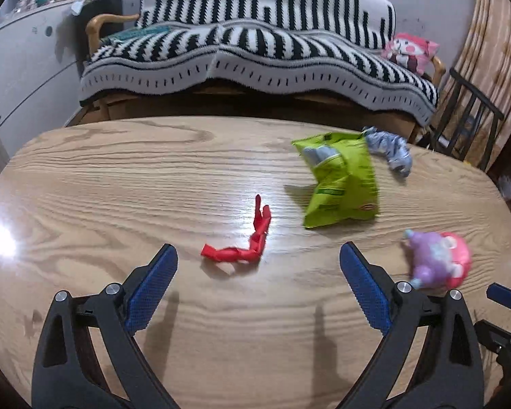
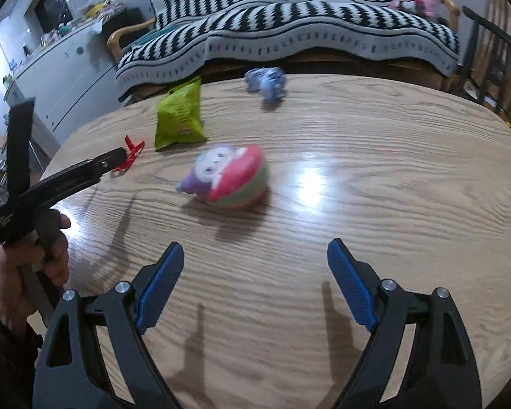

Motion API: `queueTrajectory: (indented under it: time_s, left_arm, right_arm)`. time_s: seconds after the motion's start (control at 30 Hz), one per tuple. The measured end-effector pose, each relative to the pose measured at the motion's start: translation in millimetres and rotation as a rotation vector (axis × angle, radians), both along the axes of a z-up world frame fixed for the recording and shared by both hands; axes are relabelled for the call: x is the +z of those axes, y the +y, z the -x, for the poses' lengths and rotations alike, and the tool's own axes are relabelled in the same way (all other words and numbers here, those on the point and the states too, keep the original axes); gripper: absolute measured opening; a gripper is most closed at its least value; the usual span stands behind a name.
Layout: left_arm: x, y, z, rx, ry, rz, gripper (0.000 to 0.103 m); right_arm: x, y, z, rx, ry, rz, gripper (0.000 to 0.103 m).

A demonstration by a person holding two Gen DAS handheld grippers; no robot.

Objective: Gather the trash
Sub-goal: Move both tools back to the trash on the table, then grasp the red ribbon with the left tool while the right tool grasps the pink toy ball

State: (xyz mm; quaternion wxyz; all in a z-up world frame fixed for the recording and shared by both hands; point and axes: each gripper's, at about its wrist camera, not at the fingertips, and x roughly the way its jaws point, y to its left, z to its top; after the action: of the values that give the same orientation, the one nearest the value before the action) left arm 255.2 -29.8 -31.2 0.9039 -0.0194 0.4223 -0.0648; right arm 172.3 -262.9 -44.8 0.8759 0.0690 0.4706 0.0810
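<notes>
On the wooden table [image 1: 153, 177] lie a crumpled red wrapper [image 1: 242, 245], a green snack bag [image 1: 344, 184] and a crumpled blue-white wrapper [image 1: 391, 150]. My left gripper [image 1: 259, 255] is open and empty, with the red wrapper just ahead between its fingertips. My right gripper [image 2: 255, 252] is open and empty, a little short of a pink and purple plush toy [image 2: 228, 177]. The right wrist view also shows the red wrapper [image 2: 131, 153], the green bag [image 2: 179, 119], the blue wrapper [image 2: 267, 81] and the left gripper's body at the left.
The plush toy [image 1: 439, 259] sits right of the left gripper. A sofa with a striped black-and-white blanket [image 1: 255, 54] stands behind the table. A white cabinet [image 1: 24, 54] is at the left, a dark chair [image 1: 466, 119] at the right.
</notes>
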Motion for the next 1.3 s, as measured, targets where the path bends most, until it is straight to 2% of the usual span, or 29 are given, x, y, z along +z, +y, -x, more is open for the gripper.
queueTrajectory:
  time_s: [0.1,0.17,0.27,0.3,0.33,0.57,0.67,0.77,0.87,0.9,1.0,1.17,1.3]
  left_arm:
    - [-9,6,-13,0.003,0.021,0.007,0.092]
    - [-15,5,-19,0.002,0.040,0.013,0.086]
    - [-19,4,-29,0.009,0.040,-0.028,0.068]
    - [-20,0,-29,0.006,0.036,-0.049,0.046]
    - [-20,-4,-30,0.003,0.029,-0.092,0.036]
    - [-17,-9,-19,-0.004,0.022,-0.113,0.031]
    - [-11,-5,-12,0.004,0.024,-0.082,0.031]
    - [-7,-6,-3,-0.004,0.033,-0.065,0.031]
    - [0,-9,7,-0.017,0.022,-0.057,0.031]
    - [3,-11,10,-0.022,0.018,-0.055,0.031]
    - [10,-26,23,-0.058,0.001,-0.052,0.031]
    - [20,-65,45,-0.142,-0.016,-0.049,0.031]
    - [32,-106,71,-0.217,-0.037,-0.046,0.031]
  right_arm:
    - [-6,7,-9,0.019,0.006,0.004,0.083]
    - [-8,11,-14,0.025,0.008,0.001,0.083]
    - [-11,12,-23,0.026,0.005,0.007,0.083]
    - [-12,12,-26,0.023,0.003,0.009,0.083]
    - [-13,12,-28,0.024,0.004,0.009,0.083]
    - [-17,19,-44,0.021,0.009,-0.017,0.083]
    - [-14,26,-53,0.019,0.000,-0.041,0.083]
    - [-17,32,-64,-0.002,0.002,-0.015,0.083]
    - [-18,29,-65,-0.027,0.006,0.010,0.062]
    - [-17,26,-61,-0.029,0.010,0.000,0.057]
    - [-10,17,-47,-0.035,-0.002,0.002,0.051]
    - [10,-14,-11,-0.072,-0.035,0.007,0.050]
    - [29,-56,34,-0.125,-0.068,0.036,0.050]
